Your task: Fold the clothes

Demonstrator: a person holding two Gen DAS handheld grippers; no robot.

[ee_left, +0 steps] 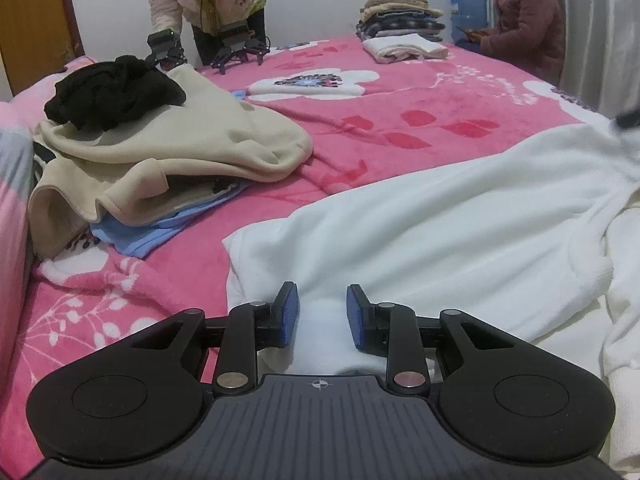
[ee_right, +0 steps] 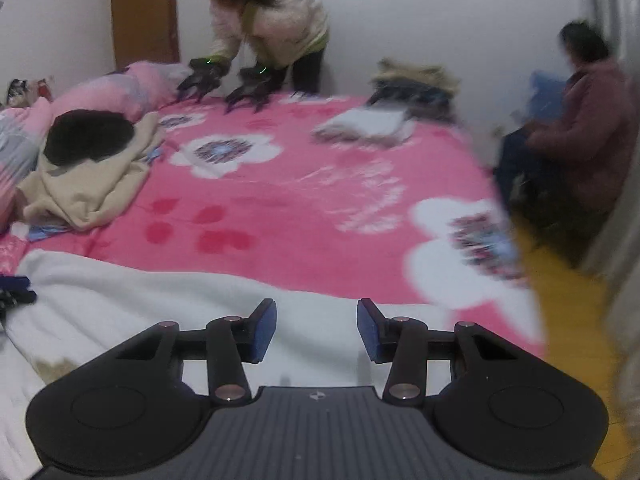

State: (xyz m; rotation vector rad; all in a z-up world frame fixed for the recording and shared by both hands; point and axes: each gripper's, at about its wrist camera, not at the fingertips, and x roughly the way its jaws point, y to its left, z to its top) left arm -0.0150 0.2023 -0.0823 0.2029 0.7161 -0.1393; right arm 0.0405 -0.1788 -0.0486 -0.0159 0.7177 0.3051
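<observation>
A white fleece garment [ee_left: 440,216] lies spread across the near side of the pink floral bed [ee_left: 400,92]. My left gripper [ee_left: 322,312] is open, its blue pads [ee_left: 290,312] either side of a raised fold of the white fleece near its left edge. In the right wrist view the same garment [ee_right: 160,304] stretches along the bed's front. My right gripper [ee_right: 316,328] is open above the garment's right part, with nothing between the pads [ee_right: 266,330]. The left gripper's tip [ee_right: 14,292] shows at the far left of that view, which is motion-blurred.
A heap of beige [ee_left: 180,148], black [ee_left: 116,88] and blue [ee_left: 132,236] clothes lies at the left. Folded stacks [ee_left: 400,20] sit at the bed's far side. Another person with grippers [ee_left: 240,46] works at the far edge. A seated person [ee_left: 524,20] is at right. Yellow floor [ee_right: 568,320] lies beyond the bed's right edge.
</observation>
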